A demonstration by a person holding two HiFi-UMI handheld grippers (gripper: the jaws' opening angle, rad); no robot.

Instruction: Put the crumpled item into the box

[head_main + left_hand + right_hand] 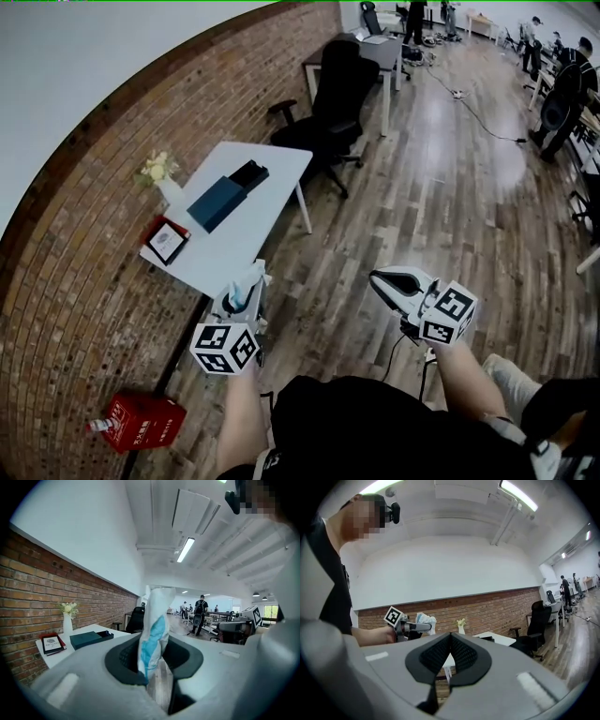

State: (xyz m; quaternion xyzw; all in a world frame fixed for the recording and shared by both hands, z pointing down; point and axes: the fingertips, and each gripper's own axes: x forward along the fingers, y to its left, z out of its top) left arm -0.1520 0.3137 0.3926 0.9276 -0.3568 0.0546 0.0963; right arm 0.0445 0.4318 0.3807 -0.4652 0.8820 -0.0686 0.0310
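Observation:
A crumpled white and blue item [154, 630] stands pinched between the pads of my left gripper [152, 670], which is shut on it. In the head view this gripper [240, 298] hovers just off the near end of the white table [267, 164], with the crumpled item [251, 277] sticking out past its tips. The dark teal box [217, 202] lies on the table beyond it, with a black part [248, 174] at its far end. My right gripper [377, 277] hangs over the wooden floor to the right, shut and empty. Its own view shows the right gripper [451, 637] with its pads met.
On the table stand a white vase with flowers [159, 173] and a red-framed picture [167, 241]. A black office chair [328, 103] is behind the table. A red box [141, 420] lies on the floor by the brick wall. People stand at desks far off [562, 89].

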